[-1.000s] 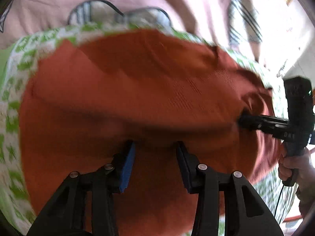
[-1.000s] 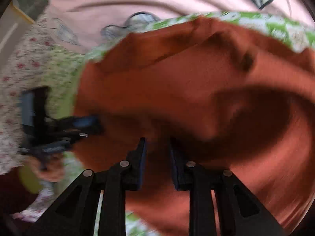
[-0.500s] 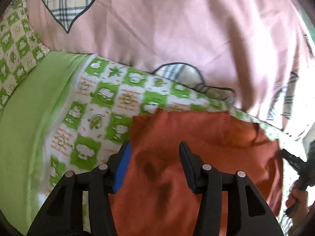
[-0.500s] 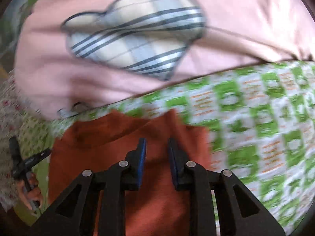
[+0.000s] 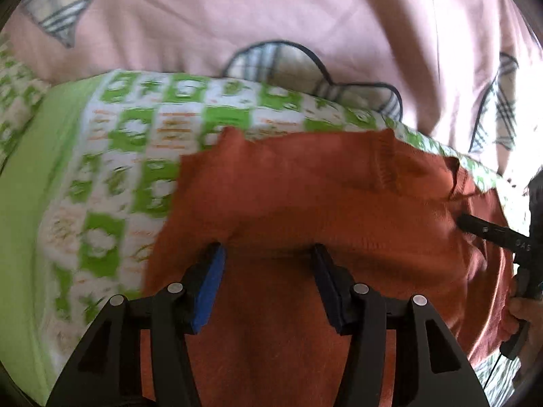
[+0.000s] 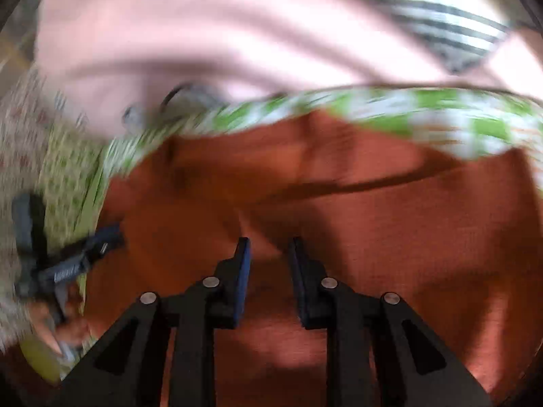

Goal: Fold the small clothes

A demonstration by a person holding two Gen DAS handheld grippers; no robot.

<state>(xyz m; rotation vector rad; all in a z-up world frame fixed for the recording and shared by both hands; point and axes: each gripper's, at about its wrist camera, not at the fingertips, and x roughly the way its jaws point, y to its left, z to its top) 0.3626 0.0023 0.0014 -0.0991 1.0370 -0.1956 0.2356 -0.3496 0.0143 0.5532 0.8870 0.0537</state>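
Here both grippers, left (image 5: 268, 257) and right (image 6: 268, 254), stand apart, straddling a raised fold of orange knit garment (image 5: 305, 186), likely positioning its edge for folding over.

we see our left gripper (image 5: 268, 254) and right gripper (image 6: 268, 247) as black angular fingers with blue inner pads and round silver screws, with bare skin on our right hand (image 5: 519, 315).

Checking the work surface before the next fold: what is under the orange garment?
The orange garment lies on a green-and-white patterned sheet, which shows along its far and left edges. What lies beneath its middle is covered.
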